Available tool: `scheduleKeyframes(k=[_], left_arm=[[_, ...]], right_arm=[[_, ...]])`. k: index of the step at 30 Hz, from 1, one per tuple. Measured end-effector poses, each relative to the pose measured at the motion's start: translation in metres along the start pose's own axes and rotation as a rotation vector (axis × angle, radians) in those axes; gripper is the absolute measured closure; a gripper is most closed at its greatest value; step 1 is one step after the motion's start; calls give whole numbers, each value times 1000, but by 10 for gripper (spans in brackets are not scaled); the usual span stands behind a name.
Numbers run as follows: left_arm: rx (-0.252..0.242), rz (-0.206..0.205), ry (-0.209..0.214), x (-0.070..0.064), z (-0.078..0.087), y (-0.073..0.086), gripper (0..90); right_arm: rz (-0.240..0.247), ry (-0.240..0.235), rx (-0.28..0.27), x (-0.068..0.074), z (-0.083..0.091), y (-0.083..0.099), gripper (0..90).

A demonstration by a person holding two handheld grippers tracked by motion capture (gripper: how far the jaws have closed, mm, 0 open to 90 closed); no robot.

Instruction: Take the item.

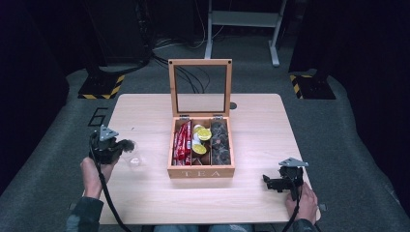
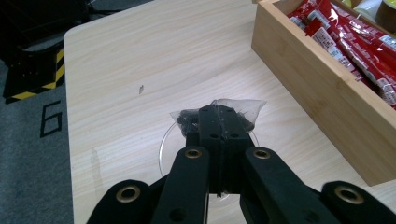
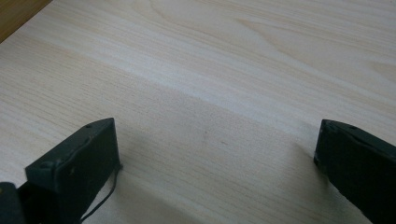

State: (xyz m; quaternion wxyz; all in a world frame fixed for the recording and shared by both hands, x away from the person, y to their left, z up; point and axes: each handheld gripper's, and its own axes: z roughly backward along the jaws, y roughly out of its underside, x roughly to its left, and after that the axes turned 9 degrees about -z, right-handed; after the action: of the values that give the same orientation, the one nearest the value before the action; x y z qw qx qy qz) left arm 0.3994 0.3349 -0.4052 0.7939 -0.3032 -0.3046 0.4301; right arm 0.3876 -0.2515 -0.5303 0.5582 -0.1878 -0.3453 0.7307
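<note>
My left gripper is pressed together on a clear sachet of dark tea, pinching it by the middle, with the bag's corners sticking out on either side of the jaws. Right under it sits a clear glass on the table; from the left gripper view I'm looking straight down through its rim. In the high view the sachet hangs just off the gripper, above the glass, to the left of the tea box.

So, by my reading, the pick is done: the sachet is out of the box and over the glass, or very near it. I can't tell whether the bag's bottom touches the rim yet. What's left is the drop: lower a touch, open up, let it fall in.

The box stands with its lid upright, red sticks in the left compartment, yellow-topped pods in the middle, more dark sachets on the right. Plenty left in there.

My right gripper is idle, spread wide low over bare tabletop near the right front corner; its own view has one jaw at each side and only wood grain between them. If the lid needs shutting afterwards, that hand is free for it.
</note>
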Motion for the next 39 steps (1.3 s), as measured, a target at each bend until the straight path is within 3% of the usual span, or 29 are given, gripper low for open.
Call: scheduleKeyframes(k=[21, 29, 32, 35, 39], left_arm=[[71, 10, 23, 0, -19, 14, 898], [77, 15, 30, -1, -21, 15, 886], [78, 18, 30, -1, -19, 14, 772], [59, 39, 36, -1, -15, 12, 558], [31, 43, 21, -3, -7, 7, 336]], right_arm=[[0, 0, 0, 0, 0, 0, 0], [0, 0, 1, 0, 0, 0, 0], [0, 0, -1, 0, 0, 0, 0], [0, 0, -1, 0, 0, 0, 0], [0, 0, -2, 0, 0, 0, 0]])
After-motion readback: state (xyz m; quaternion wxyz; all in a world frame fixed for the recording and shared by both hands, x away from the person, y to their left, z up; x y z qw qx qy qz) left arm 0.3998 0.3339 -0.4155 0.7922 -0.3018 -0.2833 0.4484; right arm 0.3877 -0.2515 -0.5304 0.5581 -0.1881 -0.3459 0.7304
